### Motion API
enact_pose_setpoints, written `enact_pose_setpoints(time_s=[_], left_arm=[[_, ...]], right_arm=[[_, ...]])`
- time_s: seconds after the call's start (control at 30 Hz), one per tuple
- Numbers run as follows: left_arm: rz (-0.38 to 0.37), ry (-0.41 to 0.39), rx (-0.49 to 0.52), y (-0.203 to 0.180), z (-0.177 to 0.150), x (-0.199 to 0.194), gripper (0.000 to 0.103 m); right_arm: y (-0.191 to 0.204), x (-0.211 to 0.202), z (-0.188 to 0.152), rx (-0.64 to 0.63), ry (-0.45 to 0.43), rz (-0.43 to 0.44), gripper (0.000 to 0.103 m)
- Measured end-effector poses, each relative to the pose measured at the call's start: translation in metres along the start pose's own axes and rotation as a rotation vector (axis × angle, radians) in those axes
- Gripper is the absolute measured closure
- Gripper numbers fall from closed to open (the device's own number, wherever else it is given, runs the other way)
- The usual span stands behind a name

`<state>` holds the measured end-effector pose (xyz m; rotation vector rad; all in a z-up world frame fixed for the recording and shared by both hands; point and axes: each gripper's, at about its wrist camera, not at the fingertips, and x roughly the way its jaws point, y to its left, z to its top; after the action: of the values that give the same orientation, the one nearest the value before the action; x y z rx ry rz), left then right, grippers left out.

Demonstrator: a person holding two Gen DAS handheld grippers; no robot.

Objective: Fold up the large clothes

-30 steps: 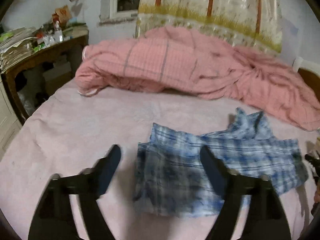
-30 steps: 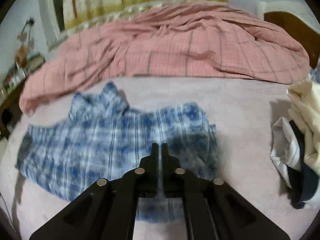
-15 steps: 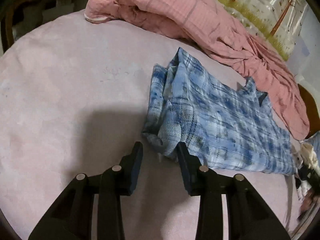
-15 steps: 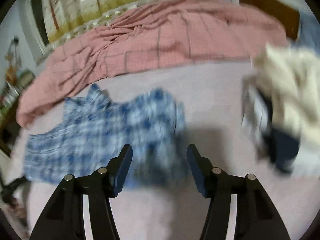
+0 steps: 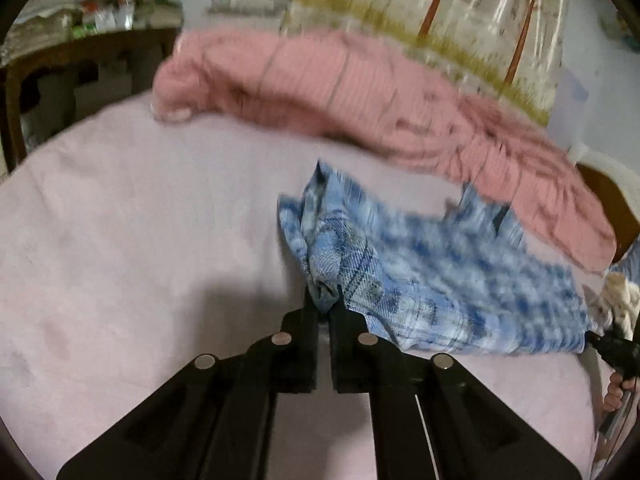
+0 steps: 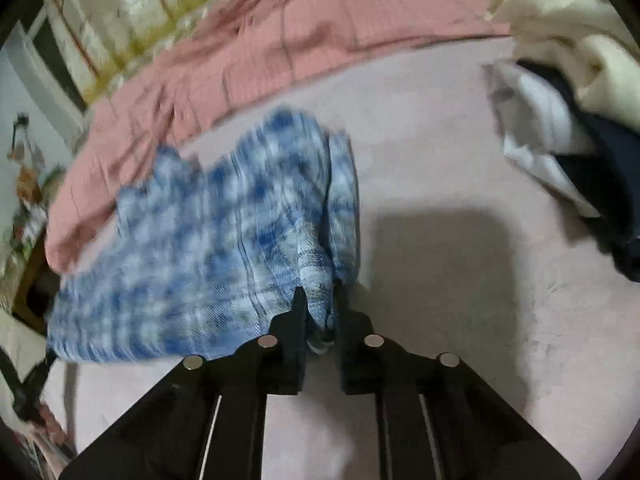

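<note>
No text, label, brand, number or sign can be read in either view. Both views are smeared by motion blur, and the cluttered items on the dark wooden worktop [image 5: 92, 46], far ahead and to the left of the left hand-held gripper [image 5: 325, 304], are too small and too blurred to tell whether they carry any print. The hanging cloth [image 5: 460, 12] behind the bed, ahead of that gripper, bears only a picture pattern of trunks and grass, no lettering.
</note>
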<state>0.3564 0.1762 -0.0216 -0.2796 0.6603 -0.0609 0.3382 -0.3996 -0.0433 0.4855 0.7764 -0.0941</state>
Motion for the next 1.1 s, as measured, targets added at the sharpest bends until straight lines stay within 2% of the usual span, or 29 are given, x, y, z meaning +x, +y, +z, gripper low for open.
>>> enact_pose_setpoints(time_s=[0.03,0.1,0.2,0.3,0.4,0.43,0.5,0.53,0.57,0.63,0.7,0.73,0.83,0.9,0.93,1.1], left_arm=[[0.003,-0.017,0.015,-0.002,0.001,-0.001,0.099],[0.056,0.039,0.028,0.0,0.0,0.014,0.099],[0.05,0.213,-0.058,0.021,-0.013,0.053,0.098],[0.031,0.212,-0.069,0.024,-0.01,0.053,0.096],[0.101,0.162,-0.001,0.013,-0.009,0.043,0.091],[0.095,0.122,0.023,0.007,-0.007,0.033,0.091],[0.056,-0.002,0.073,-0.009,-0.002,0.003,0.091],[0.042,-0.079,0.107,-0.021,0.002,-0.017,0.091],[0.017,-0.14,0.138,-0.031,0.003,-0.036,0.085],[-0.009,-0.222,0.18,-0.058,0.005,-0.069,0.076],[-0.071,-0.258,0.199,-0.084,0.006,-0.085,0.072],[-0.101,-0.241,0.214,-0.099,0.007,-0.086,0.072],[-0.124,-0.144,0.215,-0.139,0.011,-0.063,0.07],[-0.111,-0.102,0.207,-0.159,0.015,-0.039,0.062],[-0.101,-0.079,0.201,-0.166,0.015,-0.026,0.062],[-0.162,0.041,0.161,-0.186,-0.016,0.023,0.062]], right_arm=[[0.004,-0.007,0.001,-0.015,-0.032,-0.005,0.093],[0.012,-0.008,0.002,-0.042,-0.025,-0.035,0.093],[0.005,0.014,-0.003,-0.009,0.067,-0.072,0.093],[0.0,0.019,-0.003,0.0,0.081,-0.065,0.093],[0.001,0.013,-0.002,-0.015,0.057,-0.077,0.091],[0.001,0.011,-0.001,-0.011,0.049,-0.071,0.09],[0.005,0.001,0.002,-0.007,0.018,-0.061,0.089],[0.006,-0.005,0.003,-0.012,0.0,-0.071,0.085],[0.008,-0.01,0.006,-0.021,-0.017,-0.09,0.082],[0.015,-0.024,0.009,-0.053,-0.089,-0.156,0.077],[0.019,-0.035,0.013,-0.068,-0.132,-0.149,0.068],[0.019,-0.04,0.014,-0.066,-0.143,-0.126,0.064],[0.024,-0.05,0.019,-0.059,-0.153,-0.031,0.063],[0.035,-0.051,0.017,-0.083,-0.135,0.018,0.063],[0.041,-0.049,0.016,-0.096,-0.123,0.037,0.063],[0.07,-0.034,0.003,-0.122,-0.042,0.136,0.061]])
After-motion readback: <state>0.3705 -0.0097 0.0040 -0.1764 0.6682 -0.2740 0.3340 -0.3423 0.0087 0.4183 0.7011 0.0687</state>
